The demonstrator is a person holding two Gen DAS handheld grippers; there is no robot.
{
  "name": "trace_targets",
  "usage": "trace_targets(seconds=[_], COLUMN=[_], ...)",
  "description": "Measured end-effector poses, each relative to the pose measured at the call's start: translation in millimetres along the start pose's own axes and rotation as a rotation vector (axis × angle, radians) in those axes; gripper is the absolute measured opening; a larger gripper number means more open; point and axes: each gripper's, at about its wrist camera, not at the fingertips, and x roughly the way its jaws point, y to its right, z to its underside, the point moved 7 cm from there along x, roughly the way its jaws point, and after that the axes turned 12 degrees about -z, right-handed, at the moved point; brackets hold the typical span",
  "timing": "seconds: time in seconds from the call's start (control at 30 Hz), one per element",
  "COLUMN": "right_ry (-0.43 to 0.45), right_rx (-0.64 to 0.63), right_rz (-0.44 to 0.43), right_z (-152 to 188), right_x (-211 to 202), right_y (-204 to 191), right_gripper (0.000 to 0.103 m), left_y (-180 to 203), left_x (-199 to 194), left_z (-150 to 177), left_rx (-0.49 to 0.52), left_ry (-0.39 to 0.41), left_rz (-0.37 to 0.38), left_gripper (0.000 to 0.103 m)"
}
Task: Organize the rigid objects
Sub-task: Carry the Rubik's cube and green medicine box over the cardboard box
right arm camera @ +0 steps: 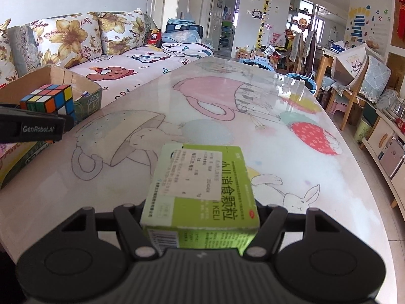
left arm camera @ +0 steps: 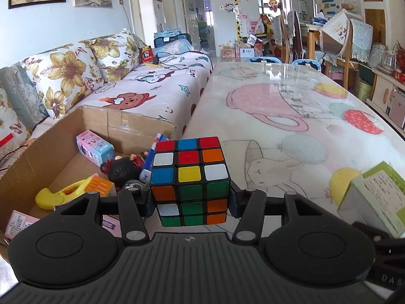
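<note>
The left gripper (left arm camera: 189, 197) has its jaws about half spread and pressed on both sides of a puzzle cube (left arm camera: 190, 181), which hangs clear of any surface, right at the line where the cardboard box (left arm camera: 63, 136) meets the desk (left arm camera: 291, 131). The cube is hard plastic, black-framed with glossy coloured squares. To its left the box stands open-topped with plain corrugated walls; inside lie a pale blue carton (left arm camera: 95, 149), a black-haired doll (left arm camera: 124, 169) and a yellow plastic toy (left arm camera: 63, 193), with bare cardboard floor between them.

The right gripper (right arm camera: 200, 215) has its jaws at a similar half spread, clamped on the sides of a green medicine box (right arm camera: 200, 190), a flat rectangular carton with a white printed label, held above the desk's near part. In the right wrist view the cube and the left gripper's black finger sit well off to the left, by the cardboard box.

Ahead, the desk runs long and wide, smooth and reflective, printed with pastel rabbits, a pink teapot and a strawberry, nothing standing on it. A sofa (left arm camera: 152, 83) with floral cushions runs along its left edge.
</note>
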Motion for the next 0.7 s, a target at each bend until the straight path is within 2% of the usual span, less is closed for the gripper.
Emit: trace_targets(seconds=[0.5, 0.7], right_ry=[0.004, 0.024], right_rx=[-0.095, -0.127], right_rz=[-0.040, -0.063], right_z=[-20, -37], right_x=[1, 9], right_y=[-45, -65], right_gripper=[0.069, 0.069], left_y=[-16, -23], left_x=[11, 9], left_z=[-10, -12], left_rx=[-0.085, -0.105], left_ry=[0.023, 0.042], left_rz=[-0.009, -0.041], left_gripper=[0.065, 0.065])
